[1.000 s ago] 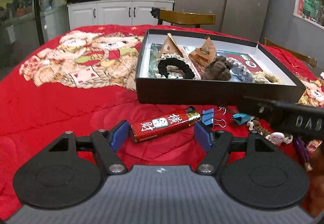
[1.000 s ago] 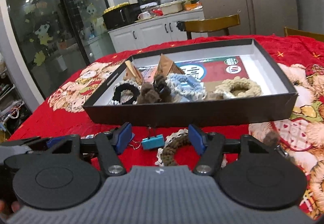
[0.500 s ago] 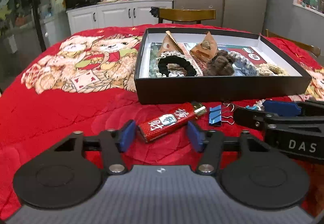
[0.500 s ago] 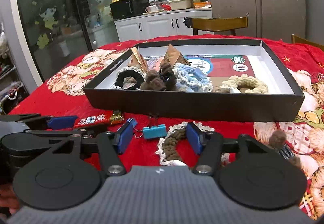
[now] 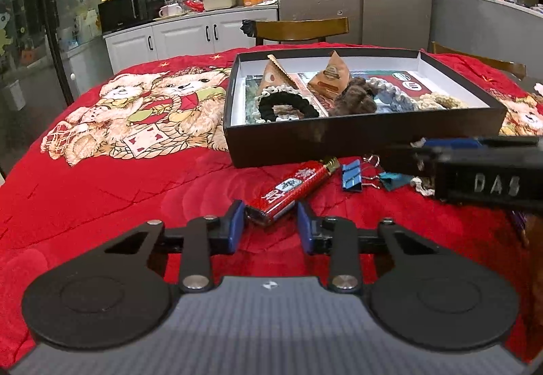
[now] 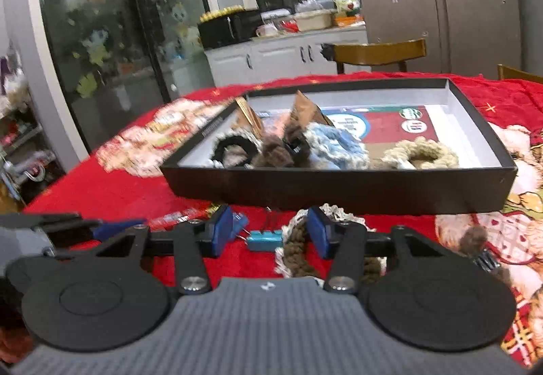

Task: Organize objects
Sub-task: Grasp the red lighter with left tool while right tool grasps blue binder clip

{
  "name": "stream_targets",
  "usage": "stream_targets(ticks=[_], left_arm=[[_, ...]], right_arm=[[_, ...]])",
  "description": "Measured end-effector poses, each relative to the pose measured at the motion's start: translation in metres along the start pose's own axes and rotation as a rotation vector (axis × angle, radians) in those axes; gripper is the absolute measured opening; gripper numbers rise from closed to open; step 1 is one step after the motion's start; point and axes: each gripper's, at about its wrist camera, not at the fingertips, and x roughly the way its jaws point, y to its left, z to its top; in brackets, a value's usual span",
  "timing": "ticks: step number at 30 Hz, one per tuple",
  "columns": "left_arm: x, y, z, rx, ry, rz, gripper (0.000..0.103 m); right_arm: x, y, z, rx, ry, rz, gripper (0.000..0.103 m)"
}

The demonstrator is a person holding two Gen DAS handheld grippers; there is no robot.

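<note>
Red quilt [image 5: 101,191], left gripper [image 5: 270,222] parted around lighter [image 5: 292,186]

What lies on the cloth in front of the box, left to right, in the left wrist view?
Red lighter → blue binder clip → teal binder clip → right gripper, whose body hides whatever lies further right.

- Quilted red cloth [image 5: 101,191], soft sheen, beneath the box [image 5: 339,144], matt black card.
- Lighter [image 5: 292,186] before the box: glossy red wrap, brassy metal cap.
- Scrunchies [image 6: 420,154] inside the box: rough crocheted yarn.
</note>
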Motion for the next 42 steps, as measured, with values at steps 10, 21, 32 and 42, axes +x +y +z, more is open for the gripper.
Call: stream_targets(ticks=[10, 21, 32, 42], left_arm=[[-0.012, -0.001, -0.009, 0.027, -0.008, -0.044, 0.016], [-0.009, -0.008, -0.005, 0.090, -0.045, -0.106, 0.058], [0.007, -0.015, 0.002, 0.151, -0.018, -0.155, 0.046], [0.002, -0.003, -0.002, 0.135, -0.016, -0.171, 0.031]], right_arm=[[0.005, 0.012, -0.001, -0.044, 0.041, 0.017, 0.054], [0.012, 0.012, -0.005, -0.072, 0.099, -0.053, 0.050], [0.021, 0.017, -0.003, -0.108, 0.121, -0.077, 0.052], [0.021, 0.019, -0.004, -0.137, 0.123, -0.108, 0.046]])
